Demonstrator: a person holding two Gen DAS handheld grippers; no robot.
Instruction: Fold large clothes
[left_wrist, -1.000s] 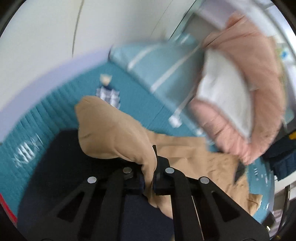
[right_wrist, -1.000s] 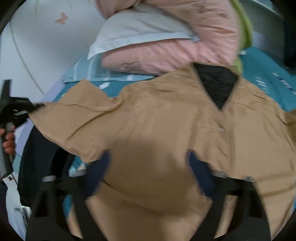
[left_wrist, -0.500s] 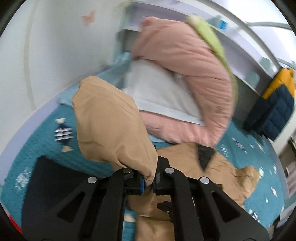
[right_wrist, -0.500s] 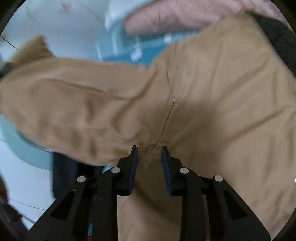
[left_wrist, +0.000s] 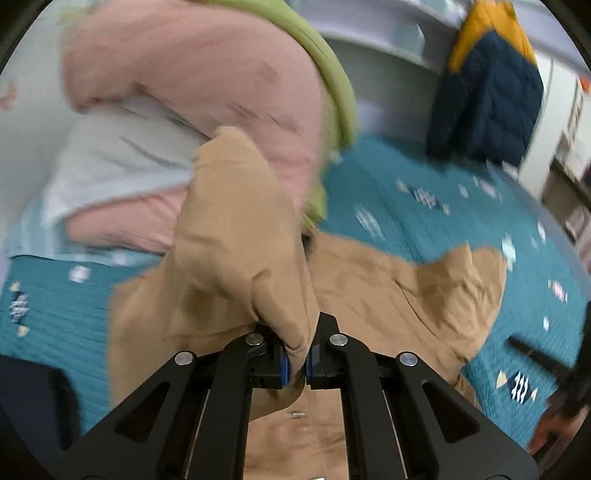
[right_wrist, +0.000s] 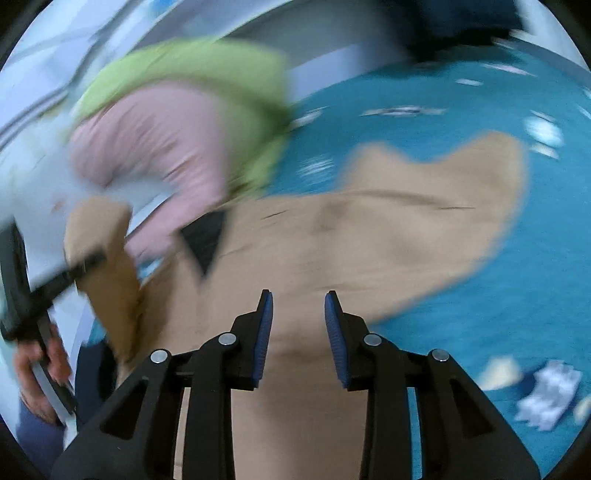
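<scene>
A tan jacket lies spread on the teal bedspread, its dark collar lining facing the pillows. My left gripper is shut on one tan sleeve, which stands lifted and folded over the jacket's body. The right wrist view shows that same left gripper at the far left, held by a hand. My right gripper hovers over the jacket's body. Its jaws are opening, and nothing is pinched between the blue pads. Both views are motion-blurred.
A pink duvet with a green blanket and a white pillow is piled at the head of the bed. A navy and yellow puffer jacket hangs at the back right. A dark item lies at the lower left.
The left gripper has carried the sleeve to the right, over the jacket's body. The right gripper swung right from the sleeve seam; its jaws narrowed, then widened a little.
</scene>
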